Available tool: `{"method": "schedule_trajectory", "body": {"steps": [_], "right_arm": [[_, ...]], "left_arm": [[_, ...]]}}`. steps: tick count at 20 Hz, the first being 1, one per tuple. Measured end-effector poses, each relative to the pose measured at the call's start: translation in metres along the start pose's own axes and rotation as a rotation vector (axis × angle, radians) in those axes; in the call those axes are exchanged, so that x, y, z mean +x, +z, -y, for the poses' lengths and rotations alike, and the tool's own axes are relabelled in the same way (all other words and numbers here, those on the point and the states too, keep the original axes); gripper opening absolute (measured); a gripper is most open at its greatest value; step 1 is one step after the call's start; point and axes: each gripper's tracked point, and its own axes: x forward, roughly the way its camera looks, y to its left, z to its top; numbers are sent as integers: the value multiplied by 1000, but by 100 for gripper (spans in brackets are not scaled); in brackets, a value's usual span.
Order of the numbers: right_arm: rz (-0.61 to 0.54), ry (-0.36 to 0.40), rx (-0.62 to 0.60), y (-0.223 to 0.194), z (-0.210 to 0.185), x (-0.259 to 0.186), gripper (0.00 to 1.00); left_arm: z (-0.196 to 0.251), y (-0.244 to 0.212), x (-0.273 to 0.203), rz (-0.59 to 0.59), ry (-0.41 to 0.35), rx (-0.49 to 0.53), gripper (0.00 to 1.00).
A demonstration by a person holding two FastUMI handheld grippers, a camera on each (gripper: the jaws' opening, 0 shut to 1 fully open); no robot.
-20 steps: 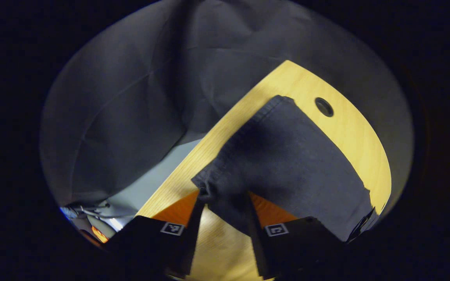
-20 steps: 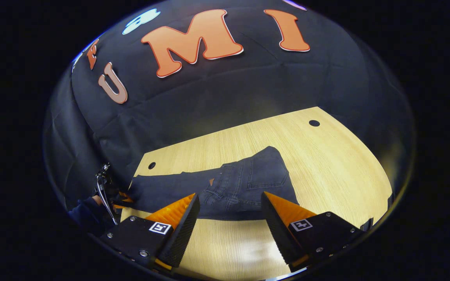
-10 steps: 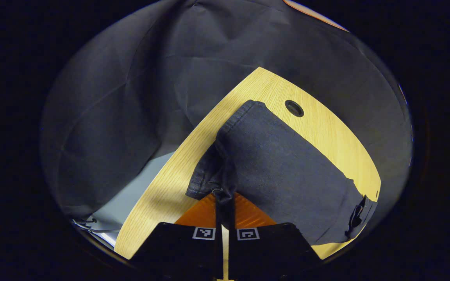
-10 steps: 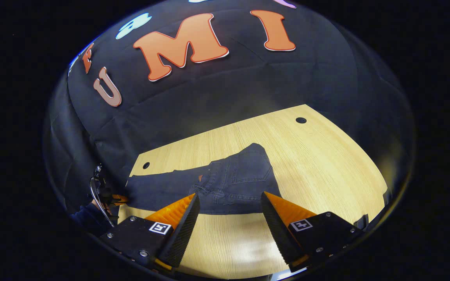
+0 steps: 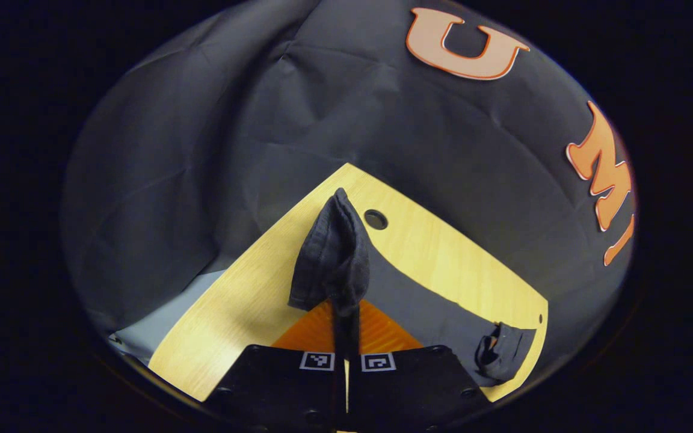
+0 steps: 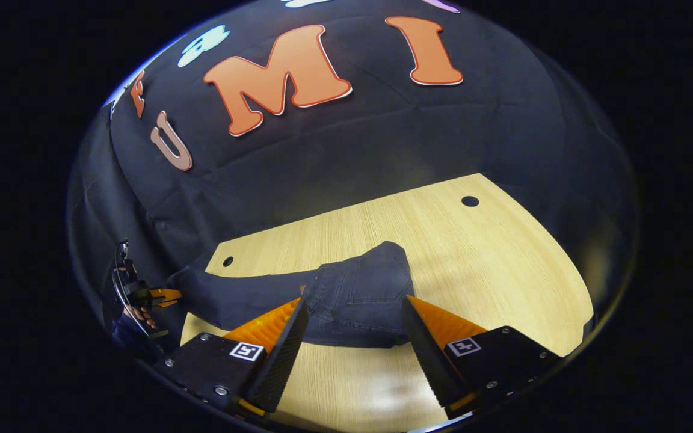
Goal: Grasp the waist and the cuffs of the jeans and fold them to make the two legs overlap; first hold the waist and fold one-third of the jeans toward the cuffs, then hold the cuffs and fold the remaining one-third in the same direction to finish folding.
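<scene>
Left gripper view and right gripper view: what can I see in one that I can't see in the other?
The left gripper view looks close up at the left gripper shut on the jeans cuff, lifted off the table, with a strip of pale floor beyond the table's edge. The right gripper view looks at the waist and back pockets lying flat ahead of the open right gripper, with a hand holding the other gripper far off. Both share the dark jeans, the wooden table with its round holes, and the black cloth wall.
</scene>
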Motion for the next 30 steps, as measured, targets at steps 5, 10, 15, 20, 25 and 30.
{"method": "schedule_trajectory", "body": {"steps": [5, 10, 15, 20, 25, 30], "right_arm": [[7, 27, 10, 8, 14, 7, 95], [32, 47, 19, 18, 27, 9, 96], [50, 65, 33, 26, 44, 9, 99], [67, 79, 29, 34, 62, 8, 99], [58, 93, 33, 34, 78, 9, 99], [62, 90, 52, 33, 101, 5, 99]], "left_arm": [[25, 37, -62, 44, -79, 1, 2], [103, 29, -84, 80, -144, 38, 2], [182, 13, -104, 89, -206, 119, 2], [255, -17, -115, 68, -274, 207, 2], [317, -59, -118, 20, -327, 269, 2], [361, -99, -111, -32, -343, 327, 2]]}}
